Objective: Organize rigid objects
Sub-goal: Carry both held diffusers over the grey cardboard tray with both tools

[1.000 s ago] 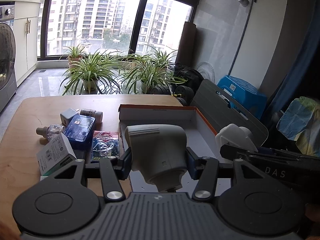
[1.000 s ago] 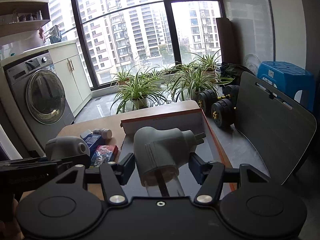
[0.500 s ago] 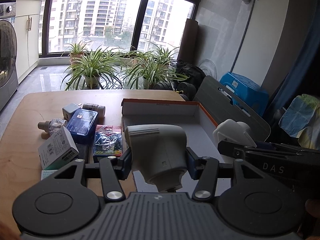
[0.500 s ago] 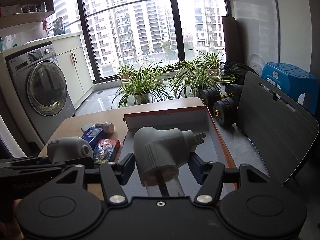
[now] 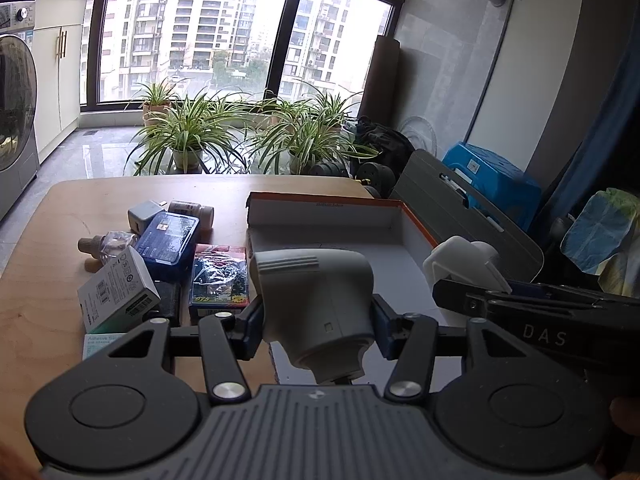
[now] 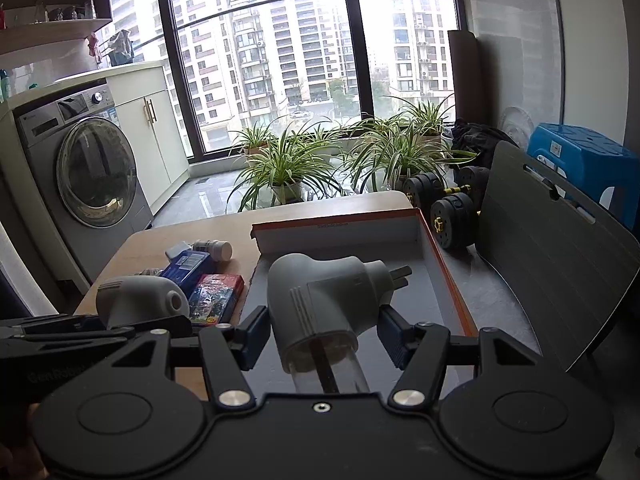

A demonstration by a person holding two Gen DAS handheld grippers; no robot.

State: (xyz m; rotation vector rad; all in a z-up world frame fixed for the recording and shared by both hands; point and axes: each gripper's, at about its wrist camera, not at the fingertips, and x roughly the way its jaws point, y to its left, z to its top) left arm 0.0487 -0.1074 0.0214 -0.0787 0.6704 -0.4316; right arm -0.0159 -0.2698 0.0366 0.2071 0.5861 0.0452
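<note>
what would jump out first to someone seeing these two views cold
Each gripper is clamped on a grey plug-in device: the left gripper holds one at the near left edge of the open orange-rimmed box, the right gripper holds another with prongs and a clear tube, over the box's inside. Left of the box, small packages lie clustered on the wooden table. Behind, spider plants line a big window.

Left gripper [image 5: 318, 320]: fingers [image 5: 253, 320] clamp a grey plug [image 5: 316, 300].
Box [image 5: 328, 216]: open, beyond plug.
Surface [image 5: 48, 280]: small packages [image 5: 168, 240] left of box.
</note>
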